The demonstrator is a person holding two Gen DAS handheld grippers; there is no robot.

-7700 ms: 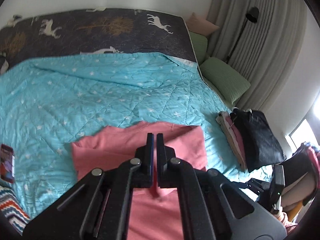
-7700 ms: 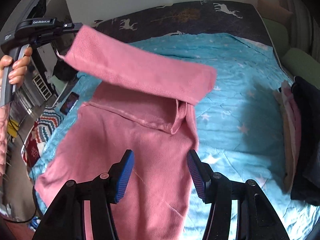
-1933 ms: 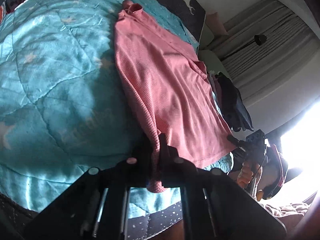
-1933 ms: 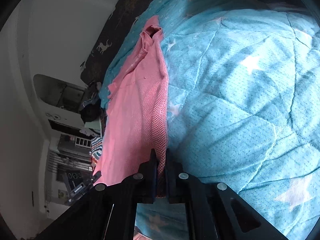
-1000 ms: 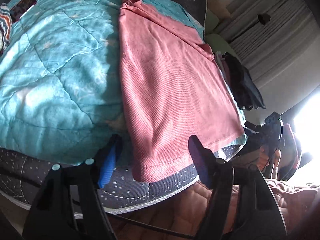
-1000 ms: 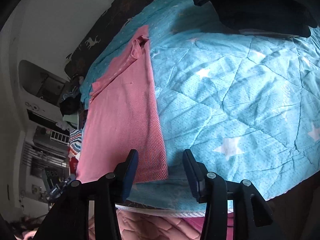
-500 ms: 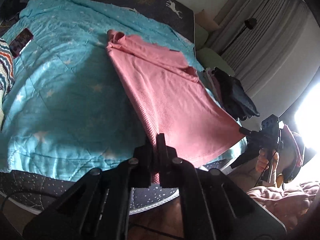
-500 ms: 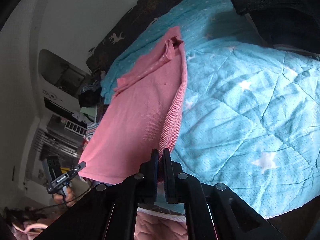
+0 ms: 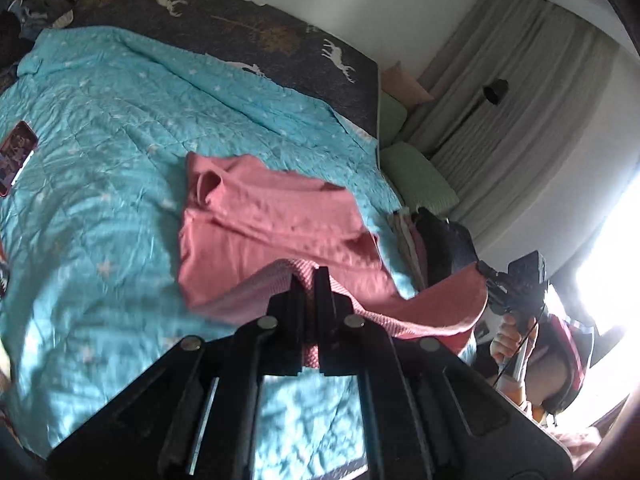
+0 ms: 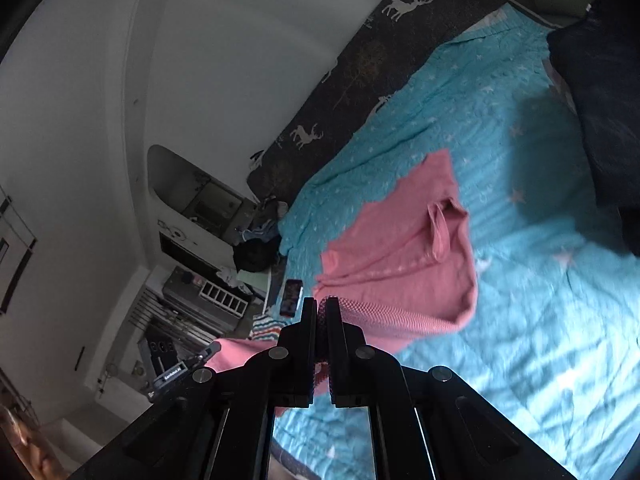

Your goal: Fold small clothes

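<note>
- The bed (image 9: 100,128), covered by a turquoise star-print quilt (image 9: 80,200), fills most of both views; a dark deer-print sheet (image 9: 256,28) shows along its far edge, against the white wall.
- Wide stretches of bare quilt lie open to the left of the garment and in front of it, toward the near edge of the bed.
- Pale curtains (image 9: 520,92) hang past the right side of the bed, with green pillows (image 9: 420,176) wedged between the mattress and the curtains.
- The pink shirt (image 9: 272,224) lies on the quilt right of the middle of the bed, its collar end toward the far side. Its upper part rests flat; its hem edge is lifted clear of the quilt and stretched between the two claws.
- A stack of folded clothes (image 9: 436,248), dark on top, sits at the right edge of the bed, just beside the shirt.
- The left claw (image 9: 310,280) is closed, pinching one corner of the raised hem, with pink fabric showing between the pads.
- The right claw (image 10: 320,310) is closed on the other hem corner; in the left wrist view it appears at the right, held by a hand (image 9: 506,344).
- A phone (image 9: 16,156) lies near the left edge of the quilt, well apart from the shirt.
</note>
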